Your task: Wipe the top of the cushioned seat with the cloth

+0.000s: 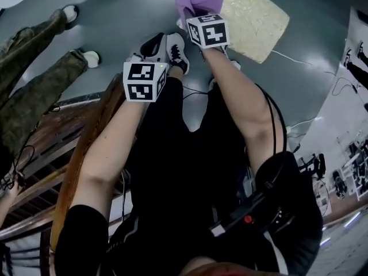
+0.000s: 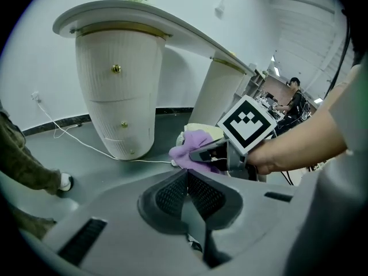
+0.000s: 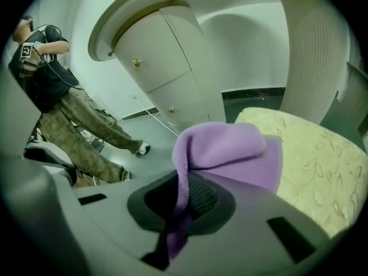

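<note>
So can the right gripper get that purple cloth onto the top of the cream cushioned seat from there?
Probably yes. The right gripper is shut on the purple cloth, which sits right at the edge of the cushioned seat, and nothing lies between them.

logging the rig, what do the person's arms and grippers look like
Left gripper and right gripper: grey plastic shells, dark mesh jaw pads, each carrying a white cube with black square markers. Black short sleeves; black cable along the right arm.
</note>
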`<state>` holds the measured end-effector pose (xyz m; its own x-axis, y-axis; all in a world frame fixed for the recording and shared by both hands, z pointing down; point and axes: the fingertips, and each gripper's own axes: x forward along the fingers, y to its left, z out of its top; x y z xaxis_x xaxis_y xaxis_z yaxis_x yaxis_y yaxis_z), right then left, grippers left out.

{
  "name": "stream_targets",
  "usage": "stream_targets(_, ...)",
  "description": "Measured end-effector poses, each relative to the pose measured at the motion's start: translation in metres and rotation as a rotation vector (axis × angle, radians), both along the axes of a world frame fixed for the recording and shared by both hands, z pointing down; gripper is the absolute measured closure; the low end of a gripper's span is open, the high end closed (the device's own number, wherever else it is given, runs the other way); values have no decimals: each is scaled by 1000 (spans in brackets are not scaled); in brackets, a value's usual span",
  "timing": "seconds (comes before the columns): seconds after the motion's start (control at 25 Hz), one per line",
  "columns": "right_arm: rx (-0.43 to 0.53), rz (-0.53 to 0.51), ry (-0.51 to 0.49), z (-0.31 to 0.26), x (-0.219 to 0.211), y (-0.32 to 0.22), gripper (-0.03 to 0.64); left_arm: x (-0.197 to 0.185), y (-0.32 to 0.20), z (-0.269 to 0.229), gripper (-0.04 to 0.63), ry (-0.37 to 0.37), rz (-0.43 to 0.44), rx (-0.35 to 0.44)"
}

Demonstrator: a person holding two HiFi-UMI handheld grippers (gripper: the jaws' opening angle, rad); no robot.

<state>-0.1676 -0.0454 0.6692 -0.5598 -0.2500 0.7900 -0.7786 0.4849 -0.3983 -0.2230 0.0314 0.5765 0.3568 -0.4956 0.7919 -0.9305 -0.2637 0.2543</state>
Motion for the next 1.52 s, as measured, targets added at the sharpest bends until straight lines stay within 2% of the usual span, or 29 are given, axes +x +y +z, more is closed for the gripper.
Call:
stream_targets(0.32, -14, 82, -43, 1, 46, 5, 594, 38, 20, 7, 592, 2, 21, -14)
stream_targets(0.6, -47, 148, -4, 1, 114, 23, 594, 76, 34, 0, 592, 0, 25, -8)
stream_targets(0.88, -39, 154, 52, 2, 194, 37, 594, 127, 28, -12, 592, 5, 49, 13)
stream_targets(1.08, -50, 183, 44, 2, 239, 48, 594, 155, 29, -14, 592, -9, 74, 20)
stream_targets(1.28, -43, 201, 48, 1, 295, 59, 594, 200, 31, -15, 592, -20, 107, 21)
stream_targets(1.4, -48, 203, 45, 3, 313, 62, 594, 215, 29, -16, 592, -30, 114, 22)
stream_targets(1.52, -59, 173, 103, 4, 333, 64, 594, 223, 26, -24, 592, -18, 126, 30)
